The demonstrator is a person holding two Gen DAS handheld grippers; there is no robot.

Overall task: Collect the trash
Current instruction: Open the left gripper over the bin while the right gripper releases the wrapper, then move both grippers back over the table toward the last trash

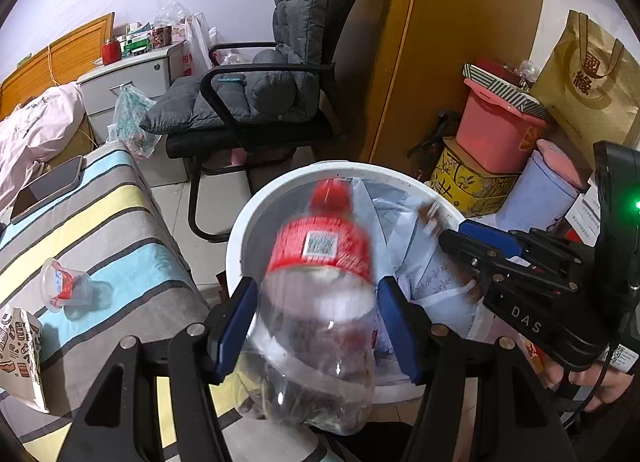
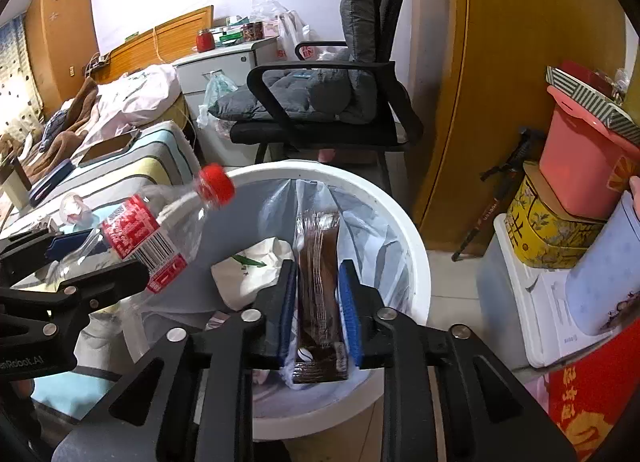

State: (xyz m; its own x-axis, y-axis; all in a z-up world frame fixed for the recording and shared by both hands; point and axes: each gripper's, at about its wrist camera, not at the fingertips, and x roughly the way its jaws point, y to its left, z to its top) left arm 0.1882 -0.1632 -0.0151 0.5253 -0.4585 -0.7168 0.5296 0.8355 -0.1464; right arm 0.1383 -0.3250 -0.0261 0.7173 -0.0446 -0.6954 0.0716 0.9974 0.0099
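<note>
My left gripper [image 1: 318, 326] is shut on a clear plastic bottle [image 1: 316, 314] with a red cap and red label, held tilted over the white trash bin [image 1: 240, 229]. The bottle [image 2: 152, 234] and the bin [image 2: 416, 246] also show in the right wrist view. My right gripper [image 2: 318, 314] is shut on a brown plastic wrapper [image 2: 318, 286], held above the bin's opening; this gripper also shows in the left wrist view [image 1: 448, 238]. The bin is lined with a pale bag and holds crumpled white paper [image 2: 252, 270]. A small clear cup [image 1: 64, 286] lies on the striped bed cover.
The striped bed [image 1: 100, 229] is at the left, with a phone [image 1: 48, 189] and a printed paper bag [image 1: 20, 358]. A black chair with a grey cushion [image 1: 256, 101] stands behind the bin. Stacked boxes and a pink tub [image 1: 496, 129] are at the right.
</note>
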